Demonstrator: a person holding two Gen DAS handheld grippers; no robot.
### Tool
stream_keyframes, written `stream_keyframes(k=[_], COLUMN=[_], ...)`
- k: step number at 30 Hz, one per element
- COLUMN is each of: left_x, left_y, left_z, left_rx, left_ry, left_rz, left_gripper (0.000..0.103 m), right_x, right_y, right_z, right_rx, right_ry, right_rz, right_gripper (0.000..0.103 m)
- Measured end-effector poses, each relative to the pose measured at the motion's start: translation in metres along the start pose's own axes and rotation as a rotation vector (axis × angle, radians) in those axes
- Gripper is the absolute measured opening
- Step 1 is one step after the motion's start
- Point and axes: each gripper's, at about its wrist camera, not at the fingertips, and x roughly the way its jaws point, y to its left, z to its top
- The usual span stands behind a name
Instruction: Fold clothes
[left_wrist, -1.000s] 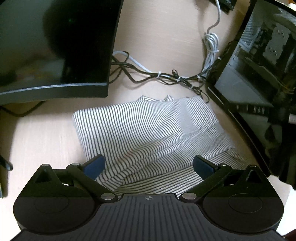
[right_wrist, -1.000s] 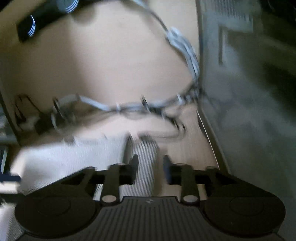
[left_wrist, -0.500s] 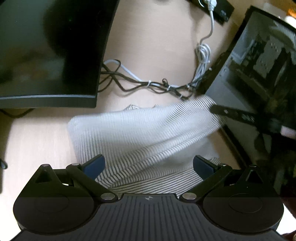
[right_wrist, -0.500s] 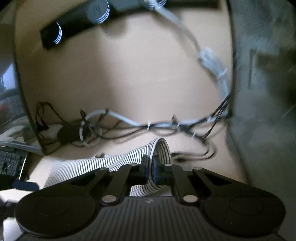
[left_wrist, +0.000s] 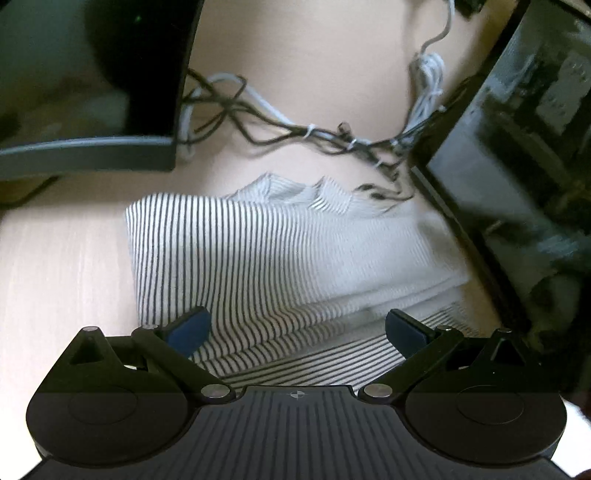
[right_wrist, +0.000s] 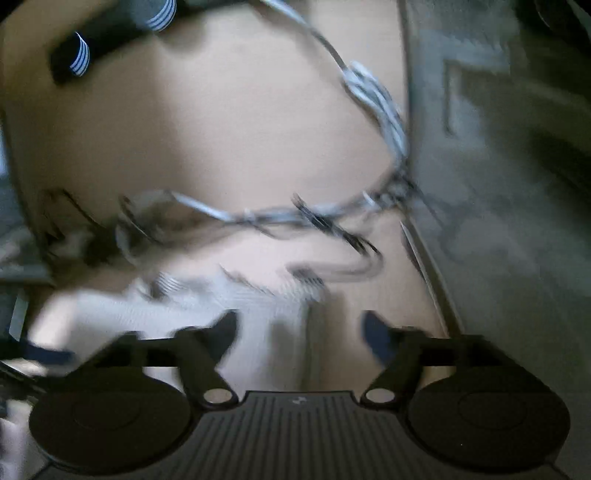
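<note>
Nearest the left wrist camera, the left gripper is holding its blue-padded fingers spread wide above the near edge of the white garment with thin dark stripes, with no cloth between the pads. The garment is lying folded in layers on the pale wooden surface; its right part is smeared by motion, so the folds there are hard to read. Beyond it, a tangle of black and white cables is running across the surface. A dark curved monitor is cut off at the upper left, and a black computer case with a glossy side panel is cut off at the right.

The right wrist view is heavily blurred. The right gripper has just been opening its jaws, and its fingers are standing apart, pinching nothing; the garment's corner is lying below and between them, though whether the left finger is touching it cannot be told. Farther off, the cables are streaking across, and a dark bar-shaped object with white stripes is lying at the far edge, too blurred to identify.
</note>
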Motion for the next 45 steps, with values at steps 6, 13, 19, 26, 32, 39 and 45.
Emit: stream_keyframes(k=[6, 13, 19, 26, 32, 39, 45], left_x=[0.002, -0.001, -0.003, -0.017, -0.058, -0.025, -0.007], left_y=[-0.003, 0.008, 0.015, 0.026, 0.034, 0.088, 0.104], left_z=[-0.004, -0.001, 0.005, 0.0, 0.001, 0.018, 0.026], left_rx=[0.037, -0.032, -0.031, -0.083, -0.109, -0.296, -0.312], left_ry=[0.008, 0.012, 0.056, 0.047, -0.143, -0.08, -0.068], left_rz=[0.018, -0.032, -0.07, -0.073, 0.011, -0.008, -0.074], left_gripper=[0.103, 0.103, 0.103, 0.103, 0.103, 0.099, 0.09], right_x=[0.032, 0.053, 0.054, 0.05, 0.044, 0.07, 0.115], right_y=[0.003, 0.021, 0.021, 0.012, 0.0, -0.016, -0.025], right_z=[-0.012, -0.026, -0.016, -0.014, -0.015, 0.032, 0.03], right_rx=[0.172, 0.095, 0.047, 0.015, -0.013, 0.143, 0.221], right_ry=[0.074, 0.136, 0.226, 0.196, 0.2, 0.198, 0.322], right_rz=[0.167, 0.055, 0.064, 0.017, -0.008, 0.025, 0.035], right_gripper=[0.103, 0.103, 0.103, 0.08, 0.074, 0.074, 0.074])
